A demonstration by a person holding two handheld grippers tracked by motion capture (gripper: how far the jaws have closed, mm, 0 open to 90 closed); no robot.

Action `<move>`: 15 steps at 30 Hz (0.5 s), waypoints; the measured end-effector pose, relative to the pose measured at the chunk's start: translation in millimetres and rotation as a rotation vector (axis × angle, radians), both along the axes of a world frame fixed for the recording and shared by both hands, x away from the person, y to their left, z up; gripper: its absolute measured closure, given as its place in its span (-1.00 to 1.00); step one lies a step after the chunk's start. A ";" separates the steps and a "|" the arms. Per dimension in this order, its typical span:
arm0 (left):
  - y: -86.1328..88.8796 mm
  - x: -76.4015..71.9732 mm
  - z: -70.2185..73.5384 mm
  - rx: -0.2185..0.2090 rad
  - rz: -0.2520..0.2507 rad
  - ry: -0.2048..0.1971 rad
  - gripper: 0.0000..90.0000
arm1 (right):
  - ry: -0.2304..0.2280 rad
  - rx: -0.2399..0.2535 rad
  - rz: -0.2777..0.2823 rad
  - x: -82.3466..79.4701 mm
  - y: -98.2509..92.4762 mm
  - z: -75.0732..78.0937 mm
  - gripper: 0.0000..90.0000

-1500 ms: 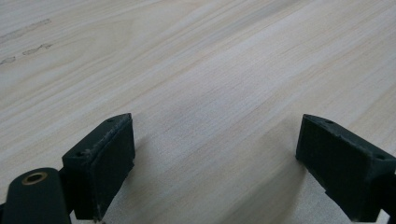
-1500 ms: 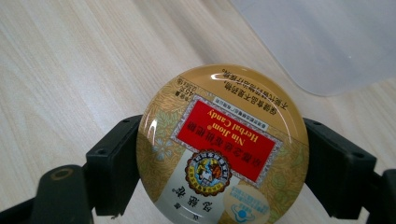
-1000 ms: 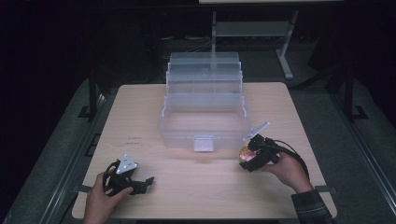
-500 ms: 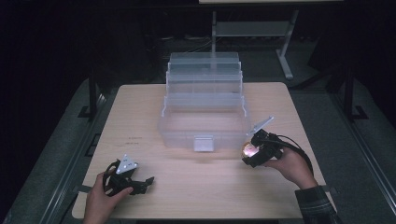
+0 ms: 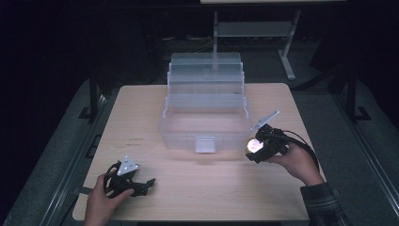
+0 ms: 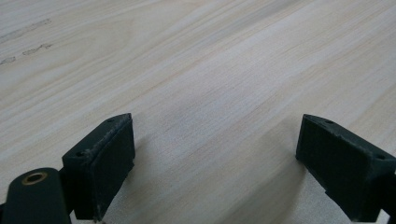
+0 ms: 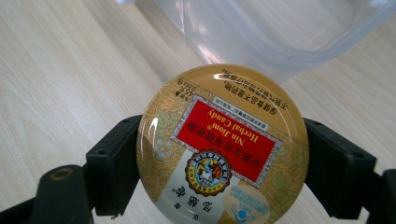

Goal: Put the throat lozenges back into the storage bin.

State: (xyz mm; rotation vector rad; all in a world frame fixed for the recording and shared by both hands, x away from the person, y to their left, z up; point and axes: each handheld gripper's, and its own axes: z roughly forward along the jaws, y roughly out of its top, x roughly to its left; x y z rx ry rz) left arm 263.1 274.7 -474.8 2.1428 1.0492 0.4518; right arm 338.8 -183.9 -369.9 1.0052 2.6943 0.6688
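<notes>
One gripper has risen: the right gripper, clamped on the round candy tin, now nearer the clear box; left gripper gapes empty.

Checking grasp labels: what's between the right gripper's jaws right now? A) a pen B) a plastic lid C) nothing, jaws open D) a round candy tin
D: in the right gripper view the right gripper has both black jaws pressed against the sides of a round gold candy tin with a red label, held just short of the clear plastic box on the table.
</notes>
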 end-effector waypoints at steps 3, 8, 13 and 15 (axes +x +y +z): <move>-0.2 0.0 -0.1 -0.002 0.001 -0.001 -0.76 | -0.007 0.003 -0.004 1.5 -0.6 5.8 -0.56; -0.1 0.0 -0.1 -0.002 0.002 -0.001 -0.76 | -0.016 0.005 -0.007 4.3 -0.9 13.3 -0.56; -0.1 0.0 -0.1 -0.002 0.002 -0.001 -0.76 | -0.027 0.006 -0.005 7.4 -1.1 19.8 -0.56; 0.0 0.1 -0.1 -0.001 0.001 -0.002 -0.76 | -0.033 0.011 -0.008 9.3 -1.2 22.5 -0.56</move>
